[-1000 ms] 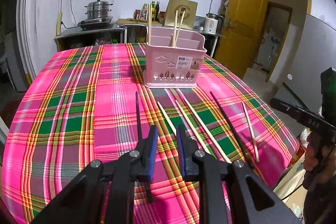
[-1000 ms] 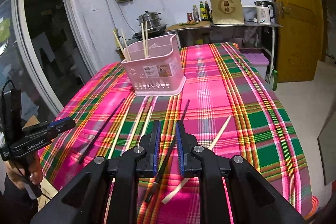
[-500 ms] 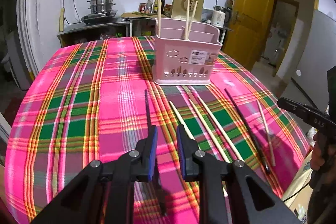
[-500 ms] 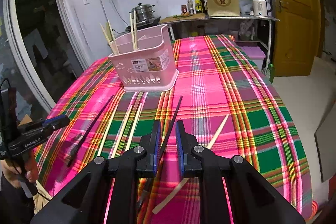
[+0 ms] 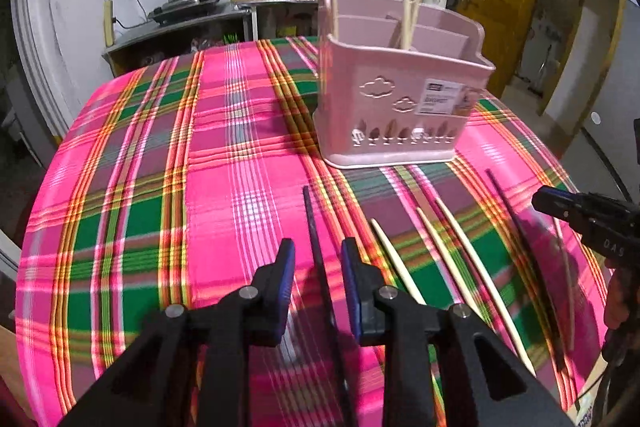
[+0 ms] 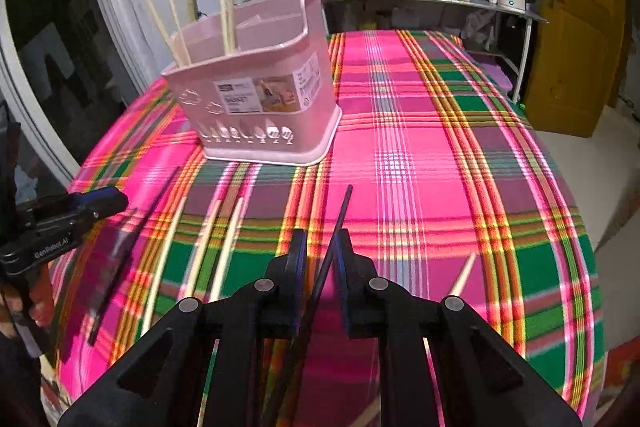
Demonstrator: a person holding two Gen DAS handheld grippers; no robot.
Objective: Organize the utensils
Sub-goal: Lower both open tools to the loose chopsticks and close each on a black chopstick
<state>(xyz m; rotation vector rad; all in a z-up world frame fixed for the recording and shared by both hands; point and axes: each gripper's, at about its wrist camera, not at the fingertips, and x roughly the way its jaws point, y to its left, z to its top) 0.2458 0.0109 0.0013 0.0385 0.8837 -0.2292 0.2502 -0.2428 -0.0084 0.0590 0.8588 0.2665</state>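
Straddling black chopsticks in front of the pink caddy (image 5: 396, 107) on the plaid worktop (image 5: 120, 187), both tools risk a miss. Left hand-held gripper (image 5: 316, 263) is apart around its dark chopstick (image 5: 314, 223); right hand-held gripper (image 6: 322, 253) looks nearly closed on another black chopstick (image 6: 340, 219), contact unclear. Thin sticks may roll, pivot, or snag bamboo chopsticks (image 5: 460, 247) nearby.

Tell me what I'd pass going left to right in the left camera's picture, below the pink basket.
Left tool with left black chopstick, first pale chopstick, second pale chopstick, third pale chopstick, right black chopstick, right tool.
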